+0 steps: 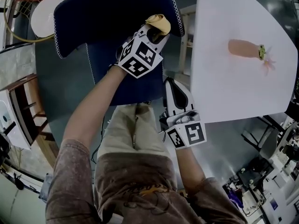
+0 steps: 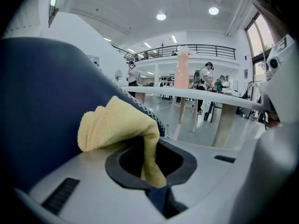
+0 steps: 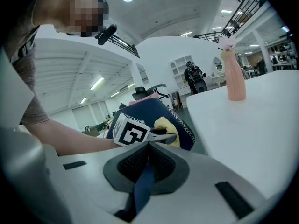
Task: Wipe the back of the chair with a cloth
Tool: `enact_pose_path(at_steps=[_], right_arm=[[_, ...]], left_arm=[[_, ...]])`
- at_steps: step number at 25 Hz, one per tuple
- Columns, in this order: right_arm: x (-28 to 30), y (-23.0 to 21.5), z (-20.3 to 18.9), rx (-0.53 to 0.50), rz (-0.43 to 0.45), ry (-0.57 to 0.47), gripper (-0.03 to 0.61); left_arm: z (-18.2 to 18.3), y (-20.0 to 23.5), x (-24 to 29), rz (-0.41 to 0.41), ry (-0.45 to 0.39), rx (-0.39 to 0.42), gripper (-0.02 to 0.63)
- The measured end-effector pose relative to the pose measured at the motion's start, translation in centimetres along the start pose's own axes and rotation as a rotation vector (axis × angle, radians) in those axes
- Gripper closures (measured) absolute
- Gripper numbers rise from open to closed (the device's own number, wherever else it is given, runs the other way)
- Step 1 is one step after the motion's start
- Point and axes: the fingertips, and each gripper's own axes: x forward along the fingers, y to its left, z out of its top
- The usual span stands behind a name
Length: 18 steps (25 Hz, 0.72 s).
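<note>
The navy chair's back [image 1: 112,10] lies at the top of the head view, with its seat [image 1: 124,78] below it. My left gripper [image 1: 156,30] is at the back's right side, shut on a yellow cloth [image 1: 159,22]. In the left gripper view the bunched cloth [image 2: 117,125] rests against the navy back [image 2: 42,106] and hangs down between the jaws. My right gripper [image 1: 176,93] sits lower, at the seat's right edge. It is shut, with a strip of navy seat fabric [image 3: 140,185] between its jaws. The right gripper view shows the chair back [image 3: 154,111] and the cloth [image 3: 168,127] ahead.
A white table [image 1: 243,87] stands close on the right and carries a pink vase [image 1: 245,49]. Wooden furniture [image 1: 28,106] is at the left. A cream rounded surface [image 1: 44,13] lies behind the chair. People [image 2: 132,73] stand far off in the hall.
</note>
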Motion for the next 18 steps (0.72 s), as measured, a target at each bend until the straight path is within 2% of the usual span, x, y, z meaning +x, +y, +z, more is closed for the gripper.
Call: enact_pose_path(at_steps=[4, 11, 14, 18], right_arm=[[-0.5, -0.4, -0.4, 0.007, -0.01, 0.004, 0.552], [-1.2, -0.7, -0.9, 0.001, -0.011, 0.013, 0.552], [-1.2, -0.3, -1.2, -0.004, -0.003, 0.018, 0.552], [-0.9, 0.5, -1.6, -0.011, 0.014, 0.026, 0.552]], left_arm=[[1.2, -2.6, 0.9, -0.085, -0.034, 0.021, 0.561], [1.5, -4.2, -0.6, -0.151, -0.08, 0.006, 0.561], [0.2, -4.0, -2.2, -0.132, -0.073, -0.002, 0.561], [-3.0, -2.5, -4.8, -0.058, -0.051, -0.028, 0.561]])
